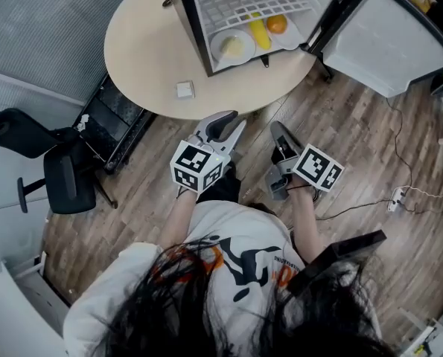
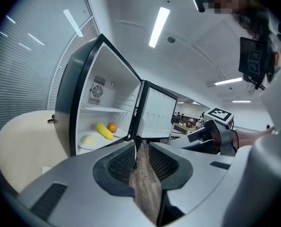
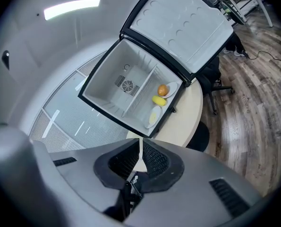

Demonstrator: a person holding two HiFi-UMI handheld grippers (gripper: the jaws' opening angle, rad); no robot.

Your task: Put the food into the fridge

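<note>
A small fridge (image 1: 195,28) stands open on the round table (image 1: 143,43). On its lower shelf lie a white plate of pale food (image 1: 232,48), a long yellow food item (image 1: 260,32) and an orange (image 1: 276,24). The left gripper view shows the same plate (image 2: 89,140), yellow item (image 2: 103,131) and orange (image 2: 112,127). My left gripper (image 1: 225,129) hangs over the floor just short of the table's near edge, its jaws a narrow gap apart and empty (image 2: 141,148). Beside it, my right gripper (image 1: 279,134) is shut on nothing (image 3: 141,150).
The fridge door (image 1: 389,39) swings out to the right over the wooden floor. A small white square (image 1: 185,89) lies on the table. A black office chair (image 1: 57,173) stands at the left. A cable and power strip (image 1: 396,198) lie on the floor at the right.
</note>
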